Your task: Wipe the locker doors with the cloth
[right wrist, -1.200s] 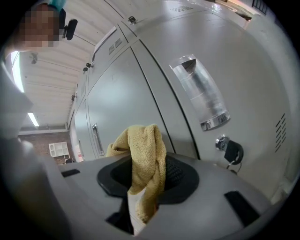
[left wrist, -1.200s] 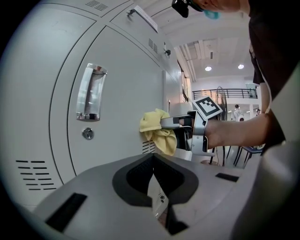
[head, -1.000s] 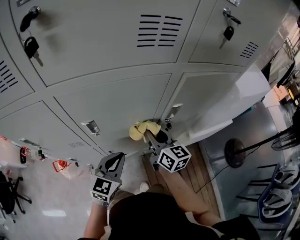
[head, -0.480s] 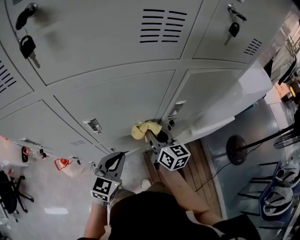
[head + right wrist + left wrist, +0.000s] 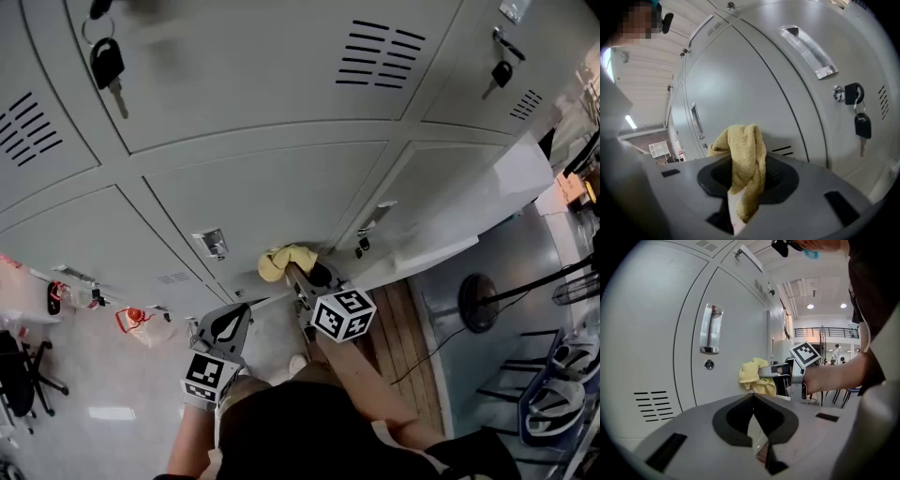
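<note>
Right gripper (image 5: 298, 270) pinches the yellow cloth (image 5: 281, 262) against the lower locker door (image 5: 272, 202), centre of the head view. Left gripper (image 5: 228, 322) sits lower left, jaws pressed together, empty. Risk: only one fold is clamped — door friction could drag the cloth free, or it could snag the hanging key (image 5: 861, 125).

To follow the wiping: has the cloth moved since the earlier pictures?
Yes. In the head view the cloth slid left, away from the latch and nearer the recessed handle.

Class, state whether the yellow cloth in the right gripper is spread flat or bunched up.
Bunched up: the yellow terry cloth hangs in crumpled folds from the shut right gripper.
</note>
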Tool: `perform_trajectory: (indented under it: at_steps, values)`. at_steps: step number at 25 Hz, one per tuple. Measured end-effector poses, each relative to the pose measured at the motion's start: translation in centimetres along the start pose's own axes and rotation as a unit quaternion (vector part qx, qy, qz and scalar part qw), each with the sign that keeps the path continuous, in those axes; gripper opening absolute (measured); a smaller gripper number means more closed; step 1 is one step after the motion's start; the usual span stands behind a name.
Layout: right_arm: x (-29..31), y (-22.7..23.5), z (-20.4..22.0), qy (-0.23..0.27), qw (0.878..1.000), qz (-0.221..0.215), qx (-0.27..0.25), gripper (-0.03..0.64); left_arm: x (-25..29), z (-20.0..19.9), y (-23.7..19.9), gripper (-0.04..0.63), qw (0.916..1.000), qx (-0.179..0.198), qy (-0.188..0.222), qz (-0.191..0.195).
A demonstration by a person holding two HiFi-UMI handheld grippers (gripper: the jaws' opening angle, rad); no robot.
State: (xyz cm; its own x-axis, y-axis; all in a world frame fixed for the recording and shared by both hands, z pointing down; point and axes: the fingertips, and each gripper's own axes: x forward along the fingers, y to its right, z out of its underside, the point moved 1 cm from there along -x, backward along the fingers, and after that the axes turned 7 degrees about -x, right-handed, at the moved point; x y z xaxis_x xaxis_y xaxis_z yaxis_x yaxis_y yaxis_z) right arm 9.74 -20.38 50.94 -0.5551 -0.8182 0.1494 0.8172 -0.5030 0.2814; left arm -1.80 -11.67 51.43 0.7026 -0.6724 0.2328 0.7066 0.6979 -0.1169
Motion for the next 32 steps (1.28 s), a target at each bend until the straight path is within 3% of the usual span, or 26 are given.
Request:
perform_trajectory:
  at_steps: [18,32]
  values:
    - [6.1,-9.7,2.4,-0.03,0.995,-0.09,-0.004,0.126,-7.6,1.3,-5.1,0.008,0.9969,-0.017,0.002,-0.076]
    - [8.5,-13.1,4.7,-0.053,0.99,-0.131,0.0,0.126,-10.9,2.3,-6.4,0.008,0.992,-0.026,-0.004,-0.124]
